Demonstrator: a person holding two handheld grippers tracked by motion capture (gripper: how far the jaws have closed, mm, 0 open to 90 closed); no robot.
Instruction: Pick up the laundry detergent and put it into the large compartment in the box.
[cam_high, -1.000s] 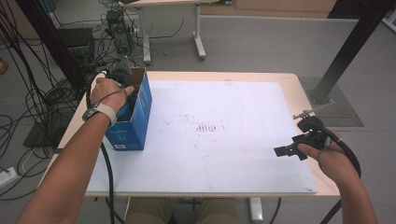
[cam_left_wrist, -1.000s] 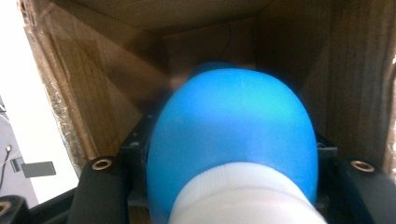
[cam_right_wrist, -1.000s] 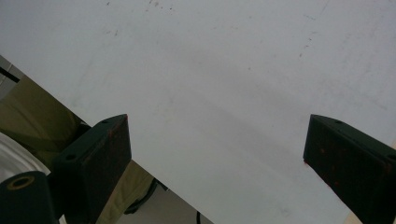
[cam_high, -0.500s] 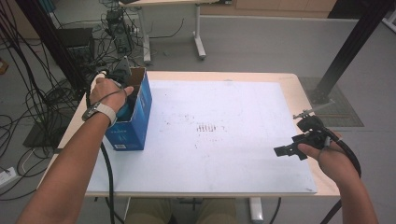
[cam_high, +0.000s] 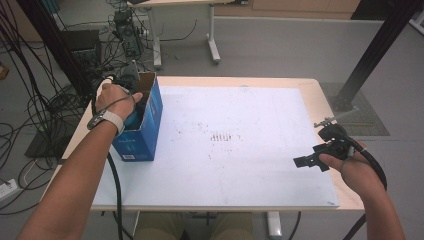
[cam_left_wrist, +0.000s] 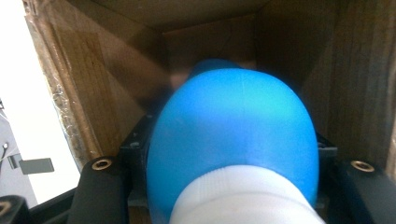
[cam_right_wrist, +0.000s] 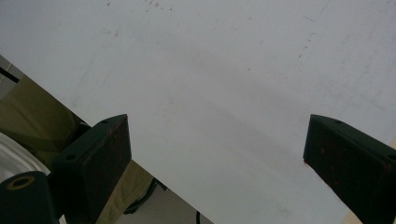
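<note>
Left gripper (cam_left_wrist: 219, 186) reaches down into blue cardboard box (cam_high: 146, 125) at table's left edge, jaws pinching a blue rounded object w/ white collar (cam_left_wrist: 231, 135), which sits inside box betw. its brown walls. Right gripper (cam_right_wrist: 217, 154) hovers over white sheet (cam_high: 240, 165) nr its right front corner, well apart from box; jaws spread wide, nothing betw. them. Wooden table (cam_high: 320, 100) rims sheet.

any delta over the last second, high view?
Nothing visibly changed. The left claw stays down in the blue box, shut on a blue object. The right claw stays open over the white sheet near the table's right edge.
</note>
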